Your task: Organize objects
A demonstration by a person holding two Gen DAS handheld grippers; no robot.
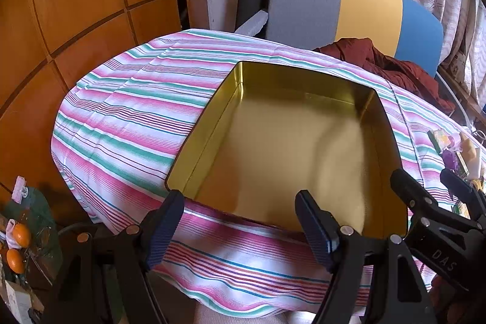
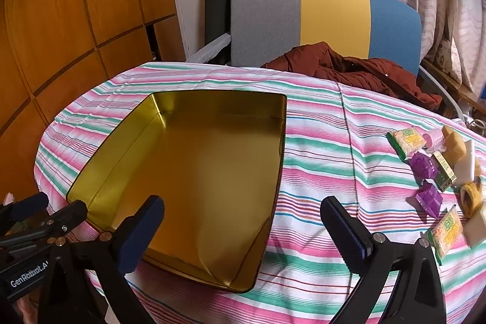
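A gold rectangular tin (image 1: 288, 148) lies open and empty on the striped tablecloth; it also shows in the right wrist view (image 2: 194, 172). My left gripper (image 1: 240, 230) is open and empty above the tin's near rim. My right gripper (image 2: 243, 230) is open and empty over the tin's near right corner. It shows in the left wrist view (image 1: 431, 190) at the right. A heap of small items lies to the right: green-yellow packets (image 2: 408, 141), purple wrapped pieces (image 2: 423, 166), a pink roll (image 2: 435, 139), beige and white blocks (image 2: 455, 144), a yellow tape ring (image 2: 470, 196).
The striped cloth (image 2: 319, 160) covers a round table. A dark red jacket (image 2: 349, 66) lies at the far edge before a grey, yellow and blue chair back (image 2: 328, 17). Wooden panels (image 1: 76, 5) stand to the left. Oranges (image 1: 18, 245) sit low left.
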